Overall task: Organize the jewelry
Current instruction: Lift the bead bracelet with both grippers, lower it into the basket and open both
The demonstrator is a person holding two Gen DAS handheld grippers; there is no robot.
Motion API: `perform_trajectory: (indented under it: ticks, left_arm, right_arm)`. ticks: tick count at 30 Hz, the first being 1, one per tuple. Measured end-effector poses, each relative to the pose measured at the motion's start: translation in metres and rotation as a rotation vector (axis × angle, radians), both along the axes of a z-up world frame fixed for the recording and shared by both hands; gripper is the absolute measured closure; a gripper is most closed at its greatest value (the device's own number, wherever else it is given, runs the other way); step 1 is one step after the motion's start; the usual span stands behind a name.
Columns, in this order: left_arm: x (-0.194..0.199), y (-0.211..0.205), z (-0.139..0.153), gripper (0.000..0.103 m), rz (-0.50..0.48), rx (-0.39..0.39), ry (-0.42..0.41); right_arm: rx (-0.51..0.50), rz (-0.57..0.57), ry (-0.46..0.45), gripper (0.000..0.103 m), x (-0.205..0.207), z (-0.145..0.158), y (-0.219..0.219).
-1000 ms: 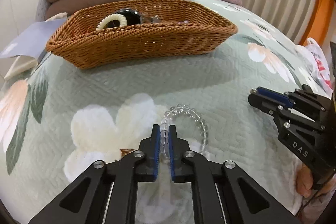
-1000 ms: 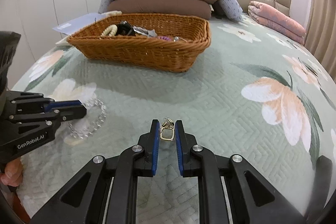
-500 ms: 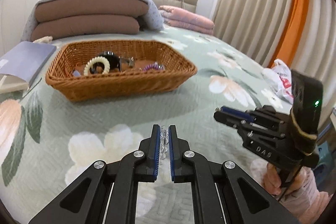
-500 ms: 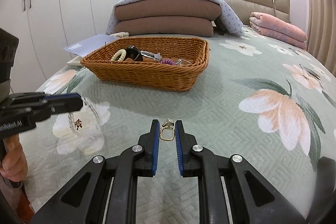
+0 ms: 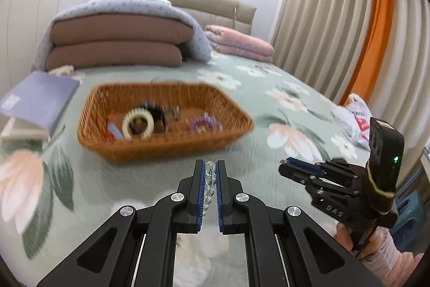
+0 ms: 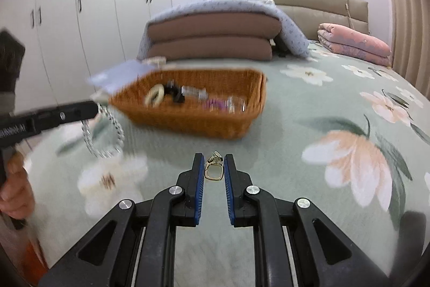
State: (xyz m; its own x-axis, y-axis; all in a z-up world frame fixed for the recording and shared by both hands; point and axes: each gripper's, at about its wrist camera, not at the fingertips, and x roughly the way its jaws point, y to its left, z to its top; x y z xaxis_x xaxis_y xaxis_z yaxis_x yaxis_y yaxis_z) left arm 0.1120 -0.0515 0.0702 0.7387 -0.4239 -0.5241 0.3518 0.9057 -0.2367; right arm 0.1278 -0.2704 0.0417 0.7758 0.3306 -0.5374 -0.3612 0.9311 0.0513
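My left gripper (image 5: 209, 168) is shut on a clear bead bracelet (image 5: 209, 174) and holds it in the air above the bed, short of the wicker basket (image 5: 150, 149). In the right wrist view the bracelet (image 6: 107, 131) hangs from the left gripper (image 6: 92, 106). My right gripper (image 6: 212, 163) is shut on a small gold earring (image 6: 213, 170), also lifted off the bed; it shows at the right of the left wrist view (image 5: 285, 167). The basket (image 6: 188, 123) holds a cream bead bracelet (image 5: 138, 124), a black item and a purple coil tie (image 5: 203, 123).
The bed has a green floral quilt (image 6: 336, 104). Stacked brown cushions under a blue blanket (image 5: 118, 45) and a folded pink quilt (image 6: 352, 45) lie behind the basket. A blue-grey book (image 5: 40, 101) sits left of the basket. A plastic bag (image 5: 354, 123) is at the bed's right edge.
Both grippers have lifted their pieces off the quilt and risen. The clear bracelet now hangs free from the left gripper. The basket interior has come into fuller view.
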Motion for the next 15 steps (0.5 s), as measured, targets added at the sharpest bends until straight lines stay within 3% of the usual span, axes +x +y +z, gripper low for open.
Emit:
perform_trajectory:
  ticks: [7,11,15]
  left_arm:
    - [0.056,0.01,0.041,0.095,0.013,-0.047,-0.071]
    - [0.102,0.005,0.042,0.095,0.034,-0.055,-0.061]
    - [0.142,-0.006,0.019,0.095,0.033,-0.06,-0.01]
  right_arm:
    - [0.075,0.0,-0.069,0.087,0.066,0.061,0.021]
    - [0.088,-0.027,-0.03,0.087,0.122,0.052,0.039]
    - [0.1,-0.055,0.048,0.087,0.161,0.021,0.04]
